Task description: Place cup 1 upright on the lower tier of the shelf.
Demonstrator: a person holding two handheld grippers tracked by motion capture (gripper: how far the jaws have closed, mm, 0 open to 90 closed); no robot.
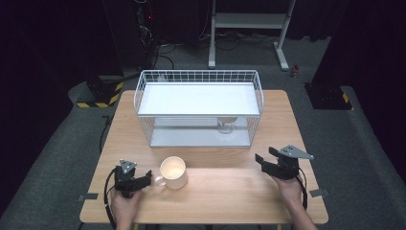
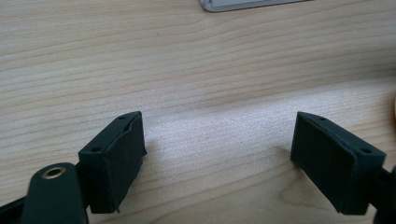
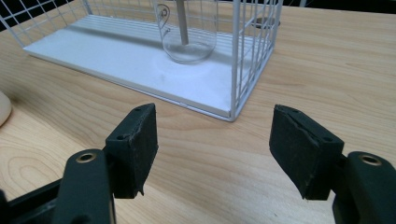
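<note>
dark floor and cabling ring a light wooden table (image 1: 225,191) in the high view, with a white wire rack (image 1: 198,108) standing at its far half. a clear glass (image 1: 226,123) sits on the rack's lower shelf, toward the right end, under the upper shelf. a cream mug (image 1: 173,172) stands on the bare wood in front of the rack, handle turned toward the left gripper (image 1: 146,179), whose tips sit just beside that handle without clearly touching it. the right gripper (image 1: 262,160) hangs well apart from the mug, aimed toward the rack's right front corner.

left gripper view: both jaws stand spread over plain wood with nothing between them; a sliver of the rack's base (image 2: 247,3) shows at the top edge.

right gripper view: jaws parted and empty, looking at the rack's corner, the glass (image 3: 187,32) upright on the lower shelf just inside the wire. the mug's rim (image 3: 3,108) peeks in at the left edge.

judging from this, the glass is already shelved, while the mug is not yet gripped or lifted; grasping it and carrying it to the rack looks like what remains.
</note>
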